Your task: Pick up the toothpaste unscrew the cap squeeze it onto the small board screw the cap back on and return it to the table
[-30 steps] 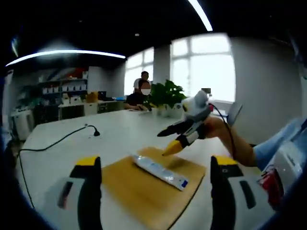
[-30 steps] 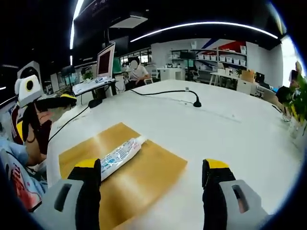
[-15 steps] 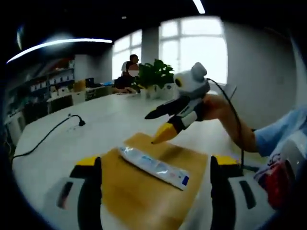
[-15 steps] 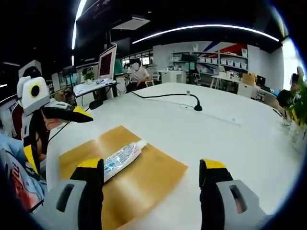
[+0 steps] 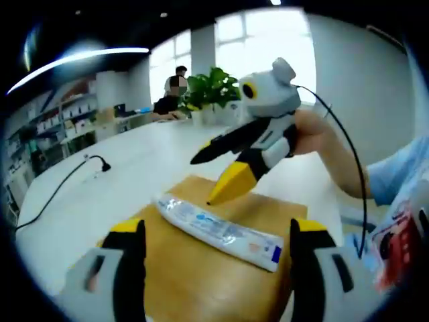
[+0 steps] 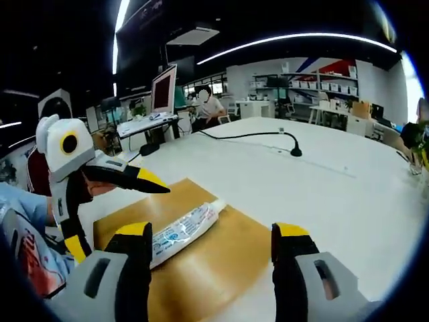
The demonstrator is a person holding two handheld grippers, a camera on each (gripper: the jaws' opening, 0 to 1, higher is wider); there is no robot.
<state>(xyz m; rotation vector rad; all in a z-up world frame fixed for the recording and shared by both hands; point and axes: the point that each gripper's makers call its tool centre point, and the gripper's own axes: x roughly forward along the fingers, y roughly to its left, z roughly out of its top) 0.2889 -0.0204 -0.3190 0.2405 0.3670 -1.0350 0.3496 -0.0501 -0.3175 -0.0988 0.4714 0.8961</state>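
Observation:
The toothpaste tube (image 5: 221, 231) lies flat on the small brown board (image 5: 194, 295), cap end pointing away to the left. My left gripper (image 5: 216, 229) is open, its jaws standing either side of the tube's near half and just above it. My right gripper (image 5: 203, 181), held in a hand, comes in from the right with its jaws apart, tips just above the board beside the cap end. In the right gripper view the tube (image 6: 184, 228) lies between board (image 6: 221, 268) and my open right gripper (image 6: 213, 231). The open left gripper (image 6: 120, 218) enters from the left.
The board sits on a large white table (image 6: 322, 181). A black cable with a small stand (image 6: 292, 149) crosses the table farther off. A monitor (image 6: 165, 87) and a seated person (image 6: 211, 107) are at the far side. Potted plants (image 5: 214, 90) stand by the window.
Both grippers have closed in on the board. The right gripper's tips have dropped toward the cap end, and the left gripper has come in beside the tube. The tube has not moved.

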